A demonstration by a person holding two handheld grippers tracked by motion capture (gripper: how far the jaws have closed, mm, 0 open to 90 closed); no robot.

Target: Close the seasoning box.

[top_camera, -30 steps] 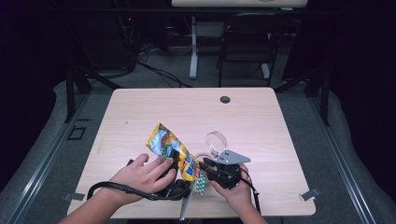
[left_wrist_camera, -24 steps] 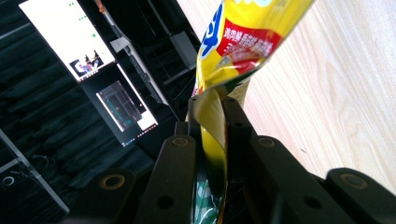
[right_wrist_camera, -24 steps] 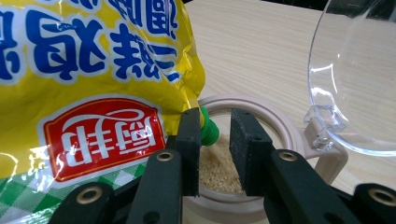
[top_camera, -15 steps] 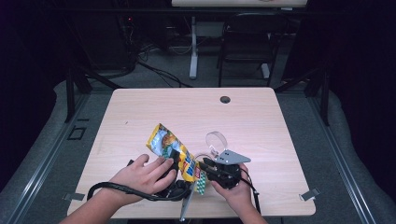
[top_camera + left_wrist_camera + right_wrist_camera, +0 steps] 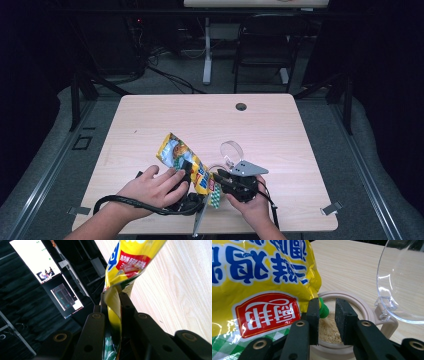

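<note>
Yellow seasoning bag (image 5: pixel 130 262) pinched by its edge between the pressed-together fingers of the left gripper (image 5: pixel 113 305), tilted above the table (image 5: pixel 280 125). Beige jar (image 5: pixel 359 307) just beyond the slightly parted fingers of the right gripper (image 5: pixel 327 312), holding pale granules (image 5: pixel 327 330). Clear hinged lid (image 5: pixel 402 280) standing open beside the jar. Bag corner touching the right gripper's left finger.

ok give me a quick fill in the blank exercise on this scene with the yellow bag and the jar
1. The left gripper is shut on the edge of the crinkly ____ plastic seasoning bag.
2. The round beige jar holds pale ____ powder.
3. The jar's clear plastic hinged lid stands ____.
4. The right gripper has its jaws ____, with a gap between them, just above the jar.

Missing words: yellow; granular; open; apart
</note>
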